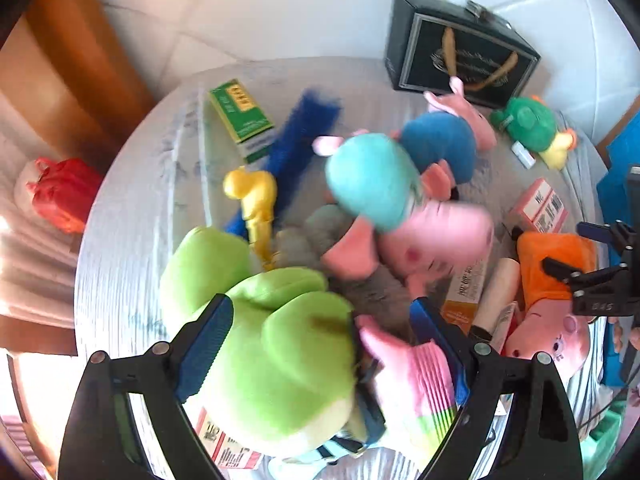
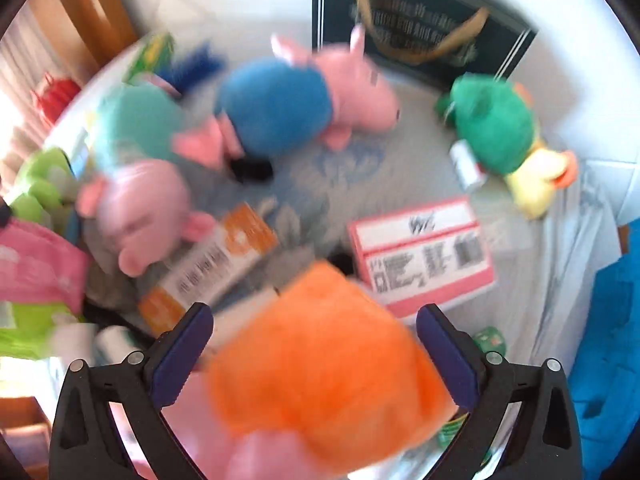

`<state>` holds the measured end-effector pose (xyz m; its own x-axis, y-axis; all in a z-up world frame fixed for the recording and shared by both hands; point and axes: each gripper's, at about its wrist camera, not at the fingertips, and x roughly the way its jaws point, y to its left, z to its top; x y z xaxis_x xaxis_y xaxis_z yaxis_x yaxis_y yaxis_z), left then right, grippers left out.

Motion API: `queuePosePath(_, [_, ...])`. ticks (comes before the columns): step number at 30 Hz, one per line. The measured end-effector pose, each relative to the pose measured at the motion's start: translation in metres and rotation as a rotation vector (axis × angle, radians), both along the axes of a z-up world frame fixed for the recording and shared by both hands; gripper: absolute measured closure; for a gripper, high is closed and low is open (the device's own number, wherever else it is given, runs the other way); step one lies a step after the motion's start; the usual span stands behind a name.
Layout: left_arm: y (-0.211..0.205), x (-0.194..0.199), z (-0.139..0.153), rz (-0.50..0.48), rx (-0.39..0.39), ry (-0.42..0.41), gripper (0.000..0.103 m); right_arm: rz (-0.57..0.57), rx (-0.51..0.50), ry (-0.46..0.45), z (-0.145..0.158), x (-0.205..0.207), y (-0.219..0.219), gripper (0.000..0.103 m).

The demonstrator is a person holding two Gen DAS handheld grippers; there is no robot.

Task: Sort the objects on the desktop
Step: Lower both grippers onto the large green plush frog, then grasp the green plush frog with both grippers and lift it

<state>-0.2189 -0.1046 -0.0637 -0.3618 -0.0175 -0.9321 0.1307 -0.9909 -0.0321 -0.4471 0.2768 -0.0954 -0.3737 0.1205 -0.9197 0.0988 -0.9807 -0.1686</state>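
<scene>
Both grippers over the plush pile
Left gripper (image 1: 320, 344) jaws wide around the green plush (image 1: 276, 356); right gripper (image 2: 316, 348) jaws wide around the orange-dressed pig plush (image 2: 320, 368).

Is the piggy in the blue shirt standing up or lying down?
Lying down. The blue-shirted pig plush is flat on its side on the gray cloth, its pink snout pointing sideways toward the green duck plush.

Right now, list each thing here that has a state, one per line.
Left gripper: open, straddling the lime-green plush toy.
Right gripper: open, around the orange-dressed pig plush.
Black gift box with gold handles: upright.
Green cardboard carton: lying flat.
</scene>
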Motion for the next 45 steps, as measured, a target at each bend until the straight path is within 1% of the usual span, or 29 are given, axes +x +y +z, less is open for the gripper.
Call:
queuePosePath(2, [-0.011, 0.018, -0.001, 0.043, 0.001, 0.027, 0.012, 0.020, -0.036, 0.064, 0.019, 0.010, -0.018, 0.000])
queuePosePath(4, [-0.018, 0.034, 0.002, 0.081, 0.035, 0.065, 0.012, 0.041, -0.070, 0.106, 0.032, 0.016, -0.033, 0.000])
queuePosePath(6, [-0.023, 0.050, 0.007, 0.108, 0.048, 0.123, 0.012, 0.074, -0.088, 0.135, 0.037, 0.022, -0.048, 0.000])
queuePosePath(8, [-0.027, 0.068, 0.011, 0.139, 0.036, 0.157, 0.012, 0.094, -0.095, 0.147, 0.045, 0.030, -0.057, 0.000])
queuePosePath(10, [-0.029, 0.082, 0.005, 0.171, 0.024, 0.147, 0.012, 0.096, -0.106, 0.146, 0.040, 0.035, -0.058, 0.000])
queuePosePath(14, [-0.031, 0.102, -0.011, 0.208, 0.027, 0.133, 0.012, 0.106, -0.124, 0.116, 0.032, 0.048, -0.063, 0.000])
queuePosePath(15, [-0.031, 0.106, -0.013, 0.213, 0.030, 0.138, 0.012, 0.107, -0.124, 0.111, 0.030, 0.050, -0.064, 0.000])
queuePosePath(16, [-0.029, 0.109, -0.014, 0.328, 0.027, 0.168, 0.012, 0.110, -0.126, 0.107, 0.027, 0.052, -0.064, 0.000])
queuePosePath(18, [-0.025, 0.110, -0.015, 0.333, 0.060, 0.190, 0.012, 0.108, -0.136, 0.103, 0.021, 0.053, -0.065, 0.000])
queuePosePath(19, [-0.023, 0.107, -0.013, 0.366, 0.073, 0.203, 0.012, 0.110, -0.142, 0.102, 0.019, 0.053, -0.066, 0.000])
queuePosePath(20, [-0.021, 0.102, -0.014, 0.365, 0.076, 0.208, 0.012, 0.112, -0.147, 0.101, 0.018, 0.053, -0.068, 0.000])
queuePosePath(22, [-0.017, 0.084, -0.026, 0.369, 0.056, 0.172, 0.012, 0.121, -0.148, 0.099, 0.015, 0.052, -0.072, 0.000])
queuePosePath(24, [-0.014, 0.072, -0.049, 0.366, 0.046, 0.099, 0.012, 0.136, -0.146, 0.095, 0.014, 0.053, -0.077, 0.000])
queuePosePath(26, [-0.012, 0.075, -0.063, 0.362, 0.051, 0.052, 0.012, 0.156, -0.136, 0.087, 0.011, 0.053, -0.083, 0.000])
queuePosePath(27, [-0.012, 0.082, -0.063, 0.354, 0.047, 0.060, 0.012, 0.165, -0.131, 0.085, 0.011, 0.054, -0.085, 0.000])
queuePosePath(29, [-0.013, 0.097, -0.057, 0.358, 0.008, 0.076, 0.012, 0.191, -0.122, 0.078, 0.008, 0.054, -0.089, 0.000])
queuePosePath(32, [-0.023, 0.123, -0.049, 0.399, -0.047, 0.099, 0.012, 0.218, -0.114, 0.065, 0.001, 0.050, -0.097, 0.000])
queuePosePath(37, [-0.047, 0.163, -0.042, 0.532, -0.092, 0.124, 0.012, 0.295, -0.126, 0.022, -0.015, 0.048, -0.120, 0.000])
queuePosePath(39, [-0.052, 0.178, -0.040, 0.579, -0.095, 0.136, 0.012, 0.329, -0.132, 0.009, -0.020, 0.050, -0.129, 0.000])
queuePosePath(42, [-0.050, 0.198, -0.043, 0.625, -0.094, 0.130, 0.012, 0.376, -0.128, -0.008, -0.025, 0.053, -0.139, 0.000])
queuePosePath(43, [-0.049, 0.204, -0.047, 0.650, -0.119, 0.112, 0.012, 0.387, -0.129, -0.010, -0.026, 0.054, -0.141, 0.000])
queuePosePath(45, [-0.047, 0.216, -0.055, 0.711, -0.208, 0.062, 0.012, 0.405, -0.137, -0.016, -0.027, 0.057, -0.142, 0.000])
